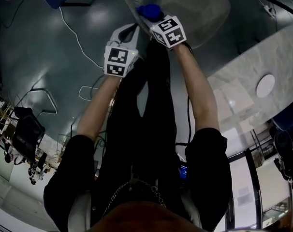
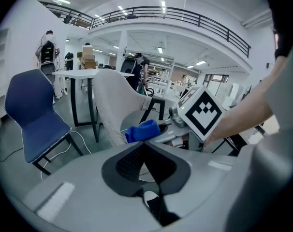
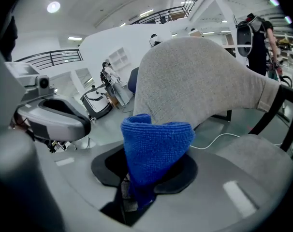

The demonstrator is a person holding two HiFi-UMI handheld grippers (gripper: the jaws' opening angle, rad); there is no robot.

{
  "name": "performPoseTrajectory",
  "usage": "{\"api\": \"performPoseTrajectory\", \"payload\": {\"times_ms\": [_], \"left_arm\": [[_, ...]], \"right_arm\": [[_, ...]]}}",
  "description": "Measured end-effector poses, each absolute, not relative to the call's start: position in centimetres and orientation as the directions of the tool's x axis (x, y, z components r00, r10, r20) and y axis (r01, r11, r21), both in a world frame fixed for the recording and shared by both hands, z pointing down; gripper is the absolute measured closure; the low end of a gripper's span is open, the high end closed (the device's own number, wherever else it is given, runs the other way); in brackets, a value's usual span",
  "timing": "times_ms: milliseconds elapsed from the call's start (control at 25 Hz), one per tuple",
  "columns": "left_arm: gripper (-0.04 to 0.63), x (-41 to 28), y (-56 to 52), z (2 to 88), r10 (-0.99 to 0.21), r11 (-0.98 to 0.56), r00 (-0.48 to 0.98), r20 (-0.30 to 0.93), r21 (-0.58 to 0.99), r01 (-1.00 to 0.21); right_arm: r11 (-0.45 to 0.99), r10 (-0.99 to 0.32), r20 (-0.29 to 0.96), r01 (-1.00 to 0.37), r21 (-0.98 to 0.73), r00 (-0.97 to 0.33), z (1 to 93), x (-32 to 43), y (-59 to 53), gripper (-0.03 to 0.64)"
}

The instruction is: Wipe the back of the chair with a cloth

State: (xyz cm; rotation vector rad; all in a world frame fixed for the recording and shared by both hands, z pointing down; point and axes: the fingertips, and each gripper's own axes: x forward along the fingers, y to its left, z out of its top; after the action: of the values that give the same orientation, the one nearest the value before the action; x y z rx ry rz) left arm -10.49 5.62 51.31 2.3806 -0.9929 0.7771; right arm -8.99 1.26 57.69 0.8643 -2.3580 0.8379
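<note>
Holding a folded blue microfibre cloth (image 3: pixel 156 146) in the right gripper (image 3: pixel 135 185), jaws pinched on its lower end, free fold standing up centre frame in the right gripper view. Nothing in the left gripper (image 2: pixel 149 175), jaws drawn together; sits just left of the right one, upper middle of the head view.

Just beyond the cloth, filling the upper right of the right gripper view: curved grey fabric-covered chair back (image 3: pixel 199 76), with grey seat (image 3: pixel 262 161) at lower right. Close to the fabric, seemingly apart from it; can't confirm contact from any view. In the left gripper view, cloth at centre frame, just right of the chair back's edge, on the seat side.

Judging the wipe as not started or barely begun: cloth gripped and presented, no sign of a stroke, whole back left to cover. Likely needs the fold pressed flat on the fabric, then swept across.

Further out, left of the left gripper view: blue moulded chair (image 2: pixel 33 115), white table (image 2: pixel 88 74) behind it
</note>
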Motion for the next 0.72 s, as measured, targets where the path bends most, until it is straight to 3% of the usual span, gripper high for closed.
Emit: {"api": "performPoseTrajectory", "payload": {"times_ms": [520, 720], "left_arm": [[0.584, -7.8, 6.9, 50.9, -0.466, -0.683, 0.621, 0.63, 0.19, -0.705], [0.584, -5.3, 4.7, 50.0, -0.46, -0.718, 0.661, 0.593, 0.19, -0.67]], "right_arm": [[0.588, -0.349, 0.625, -0.683, -0.434, -0.698, 57.6, -7.1, 4.7, 0.486], [0.433, -0.486, 0.635, -0.796, -0.422, -0.601, 58.3, -2.6, 1.0, 0.485]]}}
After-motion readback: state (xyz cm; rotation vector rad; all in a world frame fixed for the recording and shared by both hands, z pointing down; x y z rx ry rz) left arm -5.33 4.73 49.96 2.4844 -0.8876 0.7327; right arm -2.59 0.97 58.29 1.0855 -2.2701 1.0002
